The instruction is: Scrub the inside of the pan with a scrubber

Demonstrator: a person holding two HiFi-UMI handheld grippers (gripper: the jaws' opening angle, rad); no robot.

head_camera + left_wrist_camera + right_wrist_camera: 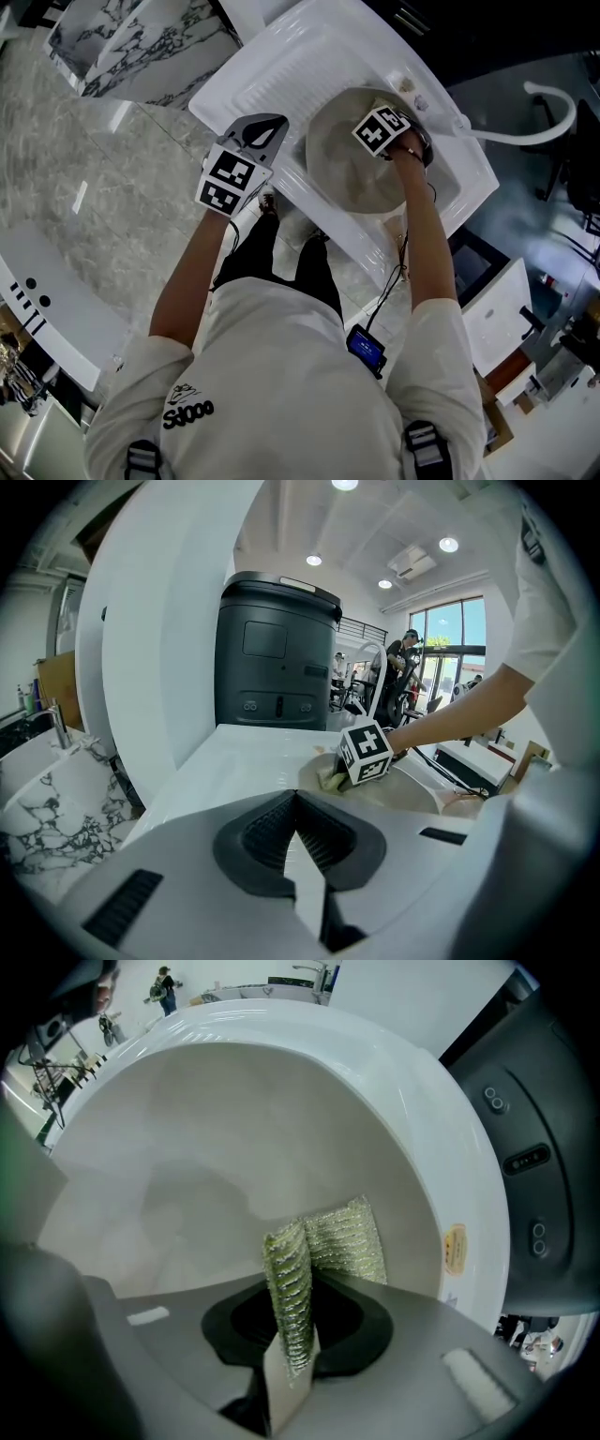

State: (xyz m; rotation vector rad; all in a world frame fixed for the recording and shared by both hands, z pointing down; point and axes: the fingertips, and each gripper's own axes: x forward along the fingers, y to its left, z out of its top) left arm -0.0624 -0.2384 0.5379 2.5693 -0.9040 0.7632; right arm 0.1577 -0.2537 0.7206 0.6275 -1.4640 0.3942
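Squarely inside the pan [345,161], which sits in the basin of a white sink [272,66], the scrubber [292,1283] is where the task's thing lies. It is a glittery green-gold pad, folded and standing on edge. Its long axis runs straight out along the fingers of the right gripper [291,1332], which are clenched on its near fold. The free flap reaches ahead toward the pan's far wall; whether it presses on the surface cannot be told.

From the right gripper view, the pale pan floor [206,1157] opens wide to the left of the pad, while the rim and the white basin edge curve close on the right. The coming stroke therefore seems to have its room leftward and forward, across the floor. The raised wall is the edge to mind.

The left gripper [296,808] hangs outside the pan over the ribbed drainboard [239,89], just beside the pan's rim. Its fingers are closed together on nothing. It is the farther of the two from the scrubber, though it looks near enough to steady the rim if the pan slides.

Beyond the sink stands a dark bin-like unit [277,653], well apart from the work.
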